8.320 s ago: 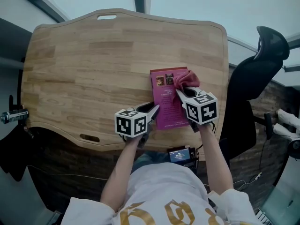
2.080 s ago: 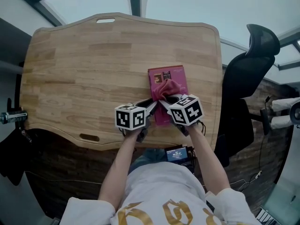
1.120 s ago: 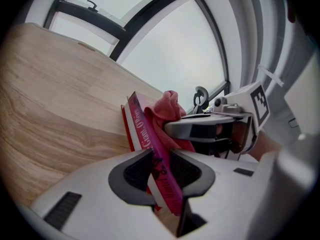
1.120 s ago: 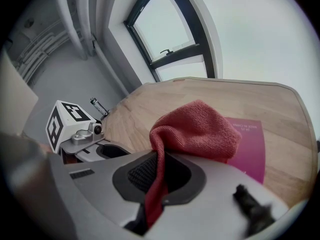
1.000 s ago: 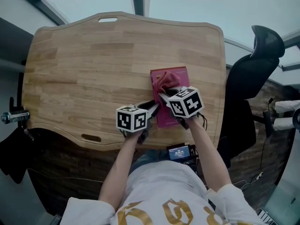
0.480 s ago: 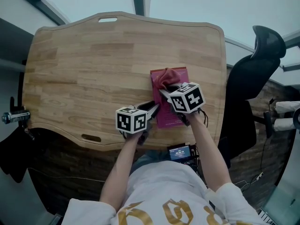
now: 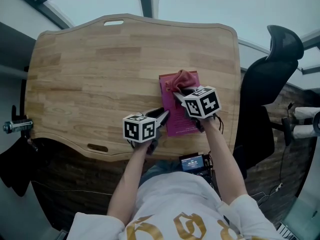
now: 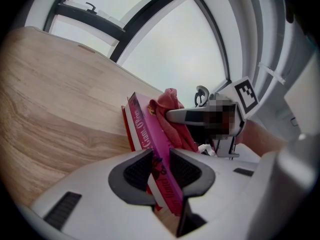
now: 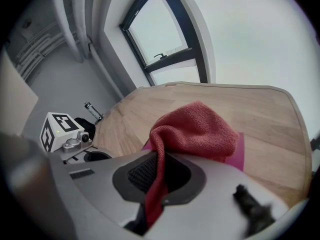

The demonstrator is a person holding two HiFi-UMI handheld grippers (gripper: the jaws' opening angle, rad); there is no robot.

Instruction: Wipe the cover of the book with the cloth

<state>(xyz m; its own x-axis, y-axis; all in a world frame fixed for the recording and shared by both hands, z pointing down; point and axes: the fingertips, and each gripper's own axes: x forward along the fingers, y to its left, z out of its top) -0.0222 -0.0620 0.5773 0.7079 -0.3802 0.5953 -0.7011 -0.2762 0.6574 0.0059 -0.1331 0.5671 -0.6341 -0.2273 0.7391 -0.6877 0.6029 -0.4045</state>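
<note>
A magenta book lies flat near the table's right front. My left gripper is shut on the book's near left edge, the spine pinched between its jaws. A red cloth is bunched on the far end of the cover. My right gripper is shut on the cloth, which drapes out of its jaws onto the pink cover. The left gripper view shows the cloth and the right gripper beyond it.
The wooden table stretches wide to the left and far side. A black office chair stands off the table's right edge. A small device with a screen sits below the front edge by my body.
My right gripper has pushed the cloth from the book's middle up to its far end over the last seconds. The left gripper has held its place on the book.
</note>
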